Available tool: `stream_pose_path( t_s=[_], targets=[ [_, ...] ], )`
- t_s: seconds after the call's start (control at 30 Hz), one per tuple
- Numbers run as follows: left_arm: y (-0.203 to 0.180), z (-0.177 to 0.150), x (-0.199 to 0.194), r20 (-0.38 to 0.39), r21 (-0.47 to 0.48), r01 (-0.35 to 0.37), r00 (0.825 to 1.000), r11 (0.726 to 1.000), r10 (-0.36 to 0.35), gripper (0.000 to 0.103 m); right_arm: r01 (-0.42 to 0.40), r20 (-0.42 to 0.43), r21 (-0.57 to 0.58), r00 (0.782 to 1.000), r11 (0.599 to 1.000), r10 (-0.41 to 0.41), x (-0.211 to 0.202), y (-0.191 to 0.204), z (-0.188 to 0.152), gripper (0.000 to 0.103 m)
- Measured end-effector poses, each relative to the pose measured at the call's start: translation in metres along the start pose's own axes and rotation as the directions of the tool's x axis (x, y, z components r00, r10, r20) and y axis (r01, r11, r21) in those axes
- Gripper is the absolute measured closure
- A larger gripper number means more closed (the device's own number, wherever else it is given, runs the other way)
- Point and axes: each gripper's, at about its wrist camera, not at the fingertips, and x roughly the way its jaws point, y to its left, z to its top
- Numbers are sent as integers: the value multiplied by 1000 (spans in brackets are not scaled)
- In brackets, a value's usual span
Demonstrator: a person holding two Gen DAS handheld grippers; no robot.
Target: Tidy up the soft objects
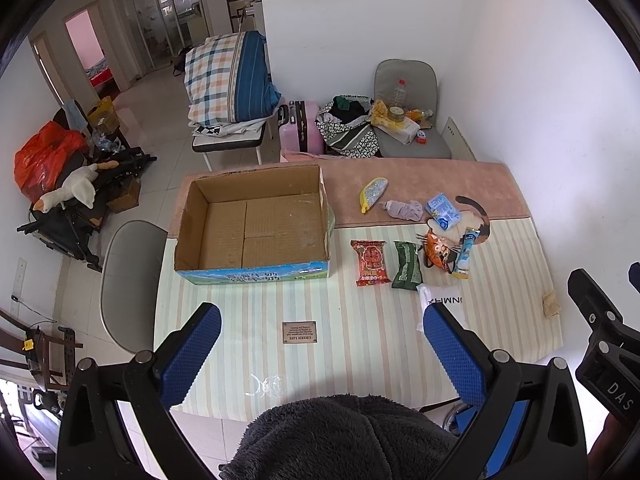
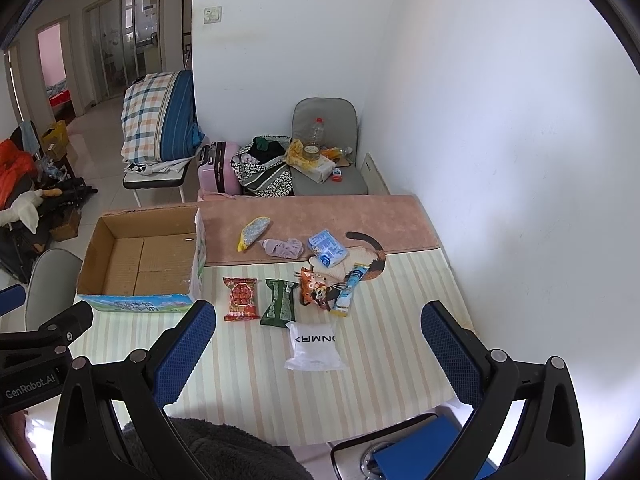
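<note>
In the left wrist view, a grey chair [image 1: 128, 280] sits at the left edge of the frame, tucked against the left side of the desk [image 1: 248, 344], whose striped cloth runs bare across the lower middle of the picture down to its near edge. The left hand-held gripper [image 1: 322, 340] hangs over that bare stretch with its blue fingers [image 1: 192, 356] spread wide and nothing between them. Above it, left of center, an open cardboard box [image 1: 252, 224] stands on the desk with nothing inside, its back wall at the far left corner of the desk. Right of the box, near its front corner, a red packet [image 1: 371, 263] and a green packet [image 1: 407, 265] lie side by side, then an orange packet [image 1: 437, 252] touching a thin blue sachet [image 1: 466, 254]. Behind these, on the pink strip of the cloth, lie a yellow-edged sponge [image 1: 374, 193], a crumpled lilac cloth [image 1: 404, 210] and a blue wipes pack [image 1: 443, 210]. In the right wrist view, a white pouch [image 2: 315, 346] lies in the center of the frame, just in front of the green packet, with open striped cloth around it toward the near and right edges of the desk. The right hand-held gripper [image 2: 318, 340] hovers above it, fingers wide apart and holding nothing. The white wall [image 2: 500, 160] fills the right of the frame, close along the desk's right edge.
</note>
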Motion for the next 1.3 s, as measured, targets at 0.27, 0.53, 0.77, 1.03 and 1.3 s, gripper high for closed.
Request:
stream_pose_path(
  t_s=[0.27, 0.53, 0.77, 1.03, 1.3],
  targets=[
    [-2, -1, 0, 1, 2, 3, 1000, 1000, -3, 0, -5, -2, 0, 1000, 1000, 5, 0, -3, -1, 0],
    [-1, -4, 2, 8, 7, 7, 1000, 1000, -7, 0, -14, -3, 5, 1000, 1000, 14, 3, -5, -2, 0],
    [-3, 19, 56, 1, 20, -33, 999, 999, 33, 0, -73, -110, 97, 990, 993, 83, 58, -25, -7, 0],
    [-25, 43, 215, -270, 66, -21, 962, 998, 38, 0, -16, -412, 97, 909, 995, 55, 250, -43, -45, 0],
    [-90, 58, 345, -425, 189, 4, 902, 982, 78, 0, -37, -629, 94, 773, 995, 88, 417, -31, -112, 0]
  ],
)
